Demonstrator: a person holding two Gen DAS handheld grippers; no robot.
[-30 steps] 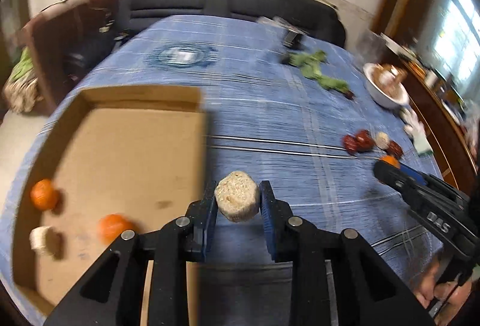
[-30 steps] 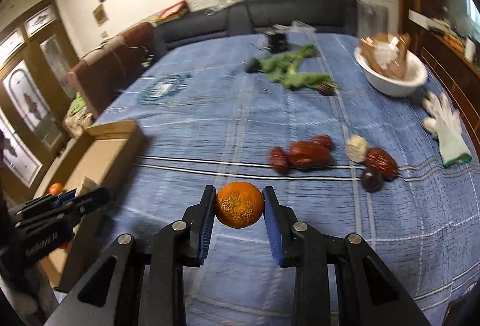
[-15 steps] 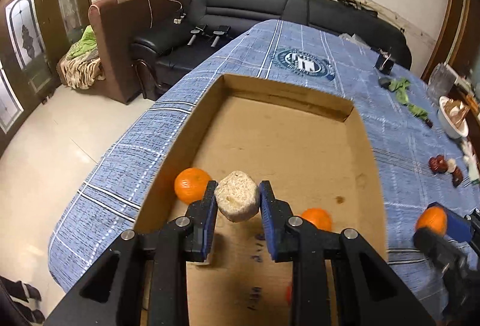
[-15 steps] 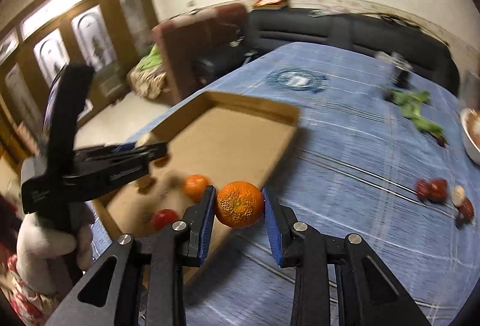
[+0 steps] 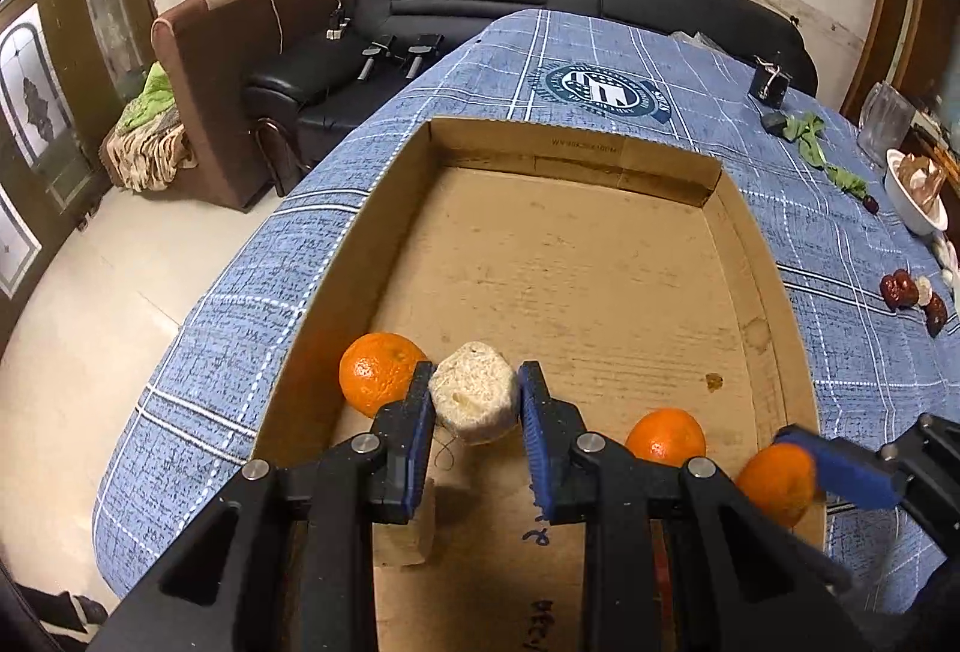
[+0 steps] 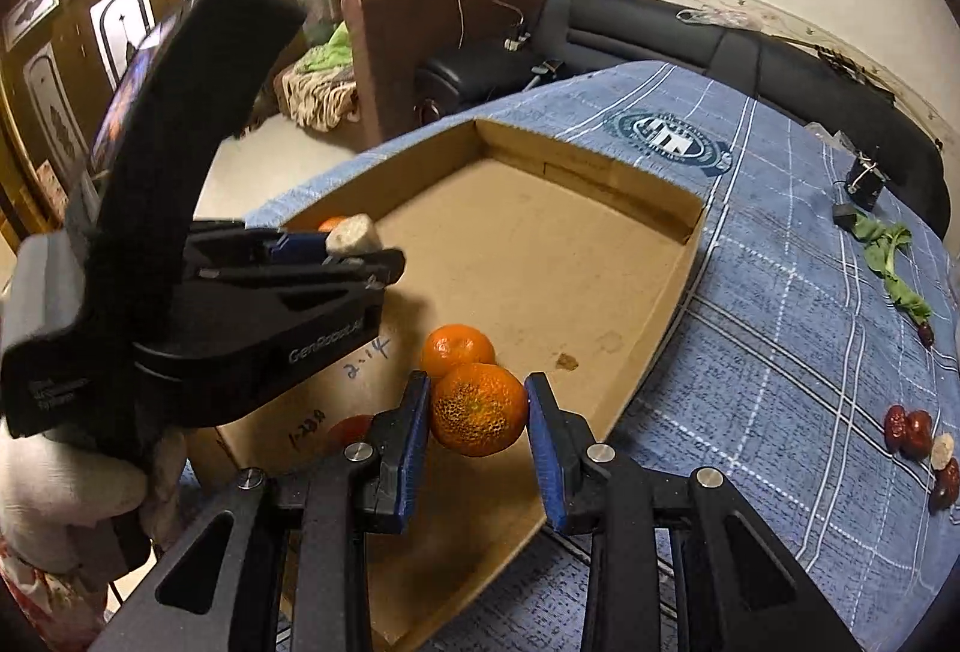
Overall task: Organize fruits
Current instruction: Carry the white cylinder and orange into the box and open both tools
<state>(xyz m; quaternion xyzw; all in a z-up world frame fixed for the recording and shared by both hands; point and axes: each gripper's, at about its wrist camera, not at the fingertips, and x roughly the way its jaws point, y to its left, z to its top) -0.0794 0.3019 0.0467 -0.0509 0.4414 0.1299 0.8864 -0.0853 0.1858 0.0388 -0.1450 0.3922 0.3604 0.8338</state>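
Observation:
My left gripper (image 5: 475, 415) is shut on a pale beige chunk (image 5: 474, 391) and hangs over the near left corner of the cardboard box (image 5: 576, 153). An orange (image 5: 381, 370) lies just left of it on the box floor, and another orange (image 5: 665, 436) to its right. A second pale chunk (image 5: 408, 532) lies under the left finger. My right gripper (image 6: 479, 415) is shut on a mandarin (image 6: 479, 406) above the box's near right side (image 6: 678, 292), close behind a loose orange (image 6: 457, 349). A red fruit (image 6: 354, 430) peeks out beside its left finger.
Red dates and a pale piece (image 6: 912, 433) lie on the blue tablecloth (image 6: 780, 352) right of the box. Green leaves (image 6: 888, 256) and a white bowl (image 5: 912, 196) sit farther back. The table edge drops off left of the box towards a sofa (image 5: 336, 99).
Both grippers swung left from over the tablecloth to above the box, each keeping its fruit. The right gripper with the mandarin has come close beside the left one.

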